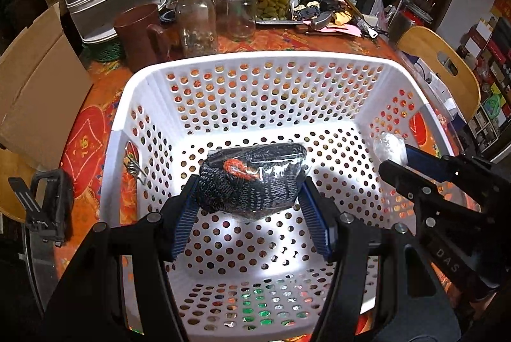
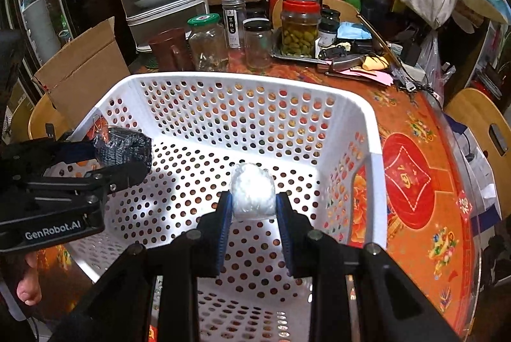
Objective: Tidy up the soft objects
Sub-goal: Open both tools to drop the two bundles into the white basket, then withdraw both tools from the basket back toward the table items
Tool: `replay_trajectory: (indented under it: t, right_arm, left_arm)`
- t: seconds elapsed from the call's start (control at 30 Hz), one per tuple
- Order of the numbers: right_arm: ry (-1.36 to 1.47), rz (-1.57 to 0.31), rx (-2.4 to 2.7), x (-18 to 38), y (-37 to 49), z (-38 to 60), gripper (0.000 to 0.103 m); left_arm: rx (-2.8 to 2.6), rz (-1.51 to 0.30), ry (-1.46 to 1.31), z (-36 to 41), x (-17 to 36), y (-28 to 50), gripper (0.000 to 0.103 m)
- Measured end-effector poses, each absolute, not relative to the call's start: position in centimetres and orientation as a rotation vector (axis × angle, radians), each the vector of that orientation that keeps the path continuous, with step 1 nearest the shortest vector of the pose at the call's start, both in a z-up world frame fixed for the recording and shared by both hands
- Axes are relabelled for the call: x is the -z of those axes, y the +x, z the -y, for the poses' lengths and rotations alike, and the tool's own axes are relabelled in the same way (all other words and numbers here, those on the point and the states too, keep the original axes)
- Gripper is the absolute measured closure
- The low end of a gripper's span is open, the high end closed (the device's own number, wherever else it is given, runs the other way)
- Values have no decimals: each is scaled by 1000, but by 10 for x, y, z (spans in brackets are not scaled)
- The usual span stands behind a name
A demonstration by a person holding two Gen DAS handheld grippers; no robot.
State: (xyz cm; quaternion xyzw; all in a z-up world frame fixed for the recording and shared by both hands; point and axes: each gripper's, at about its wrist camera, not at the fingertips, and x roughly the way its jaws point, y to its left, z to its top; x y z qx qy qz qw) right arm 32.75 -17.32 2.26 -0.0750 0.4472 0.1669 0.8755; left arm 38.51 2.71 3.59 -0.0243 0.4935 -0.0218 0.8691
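We see a bright patch glaring on the white basket [image 1: 255, 61] floor, dim surroundings, and fisheye-bent dark corners.

The basket [image 1: 255, 61] was smooth white perforated plastic. The bundle [image 1: 252, 182] was coarse dark knit in glossy clear wrap; the white wad [image 2: 253, 192] looked crinkly and shiny. The finger pads [image 1: 183, 224] were ribbed blue. The jars [image 1: 195, 19] were clear glass, and the tablecloth [image 2: 412, 169] glossy.

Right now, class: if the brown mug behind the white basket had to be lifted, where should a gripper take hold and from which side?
Grip the brown mug by its handle, coming from the basket side. It stands upright with the handle turned toward the basket; jars crowd its right, so approach is probably tight.
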Motion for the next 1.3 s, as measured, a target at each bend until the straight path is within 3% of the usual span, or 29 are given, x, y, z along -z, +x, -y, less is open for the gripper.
replay_trajectory:
  t: [0.27, 0.37, 0.43, 0.5, 0.63, 0.83, 1.3]
  right_arm:
    - [-159, -942, -349, -18, 330, 173, 76]
    - [-149, -928, -349, -22, 327, 174, 75]
    - [-152, -908, -358, -26, 323, 175, 58]
    - [-146, -876, -348, -32, 319, 176, 48]
    - [-127, -843, -357, -42, 315, 180, 15]
    - [-114, -819, -363, -53, 309, 185, 1]
    - [-107, -707, -355, -80, 237, 207, 0]
  left_arm:
    - [37, -1041, -49, -24, -29, 387, 44]
    - [48, -1022, -55, -23, -33, 385, 32]
    - [46, -1006, -58, -24, -37, 383, 18]
    - [38, -982, -58, -26, -43, 379, 15]
    - [23, -957, -71, -33, -52, 373, 8]
    - [26, -921, -61, -38, -67, 360, 0]
    - [-55, -767, -32, -49, -100, 254, 0]
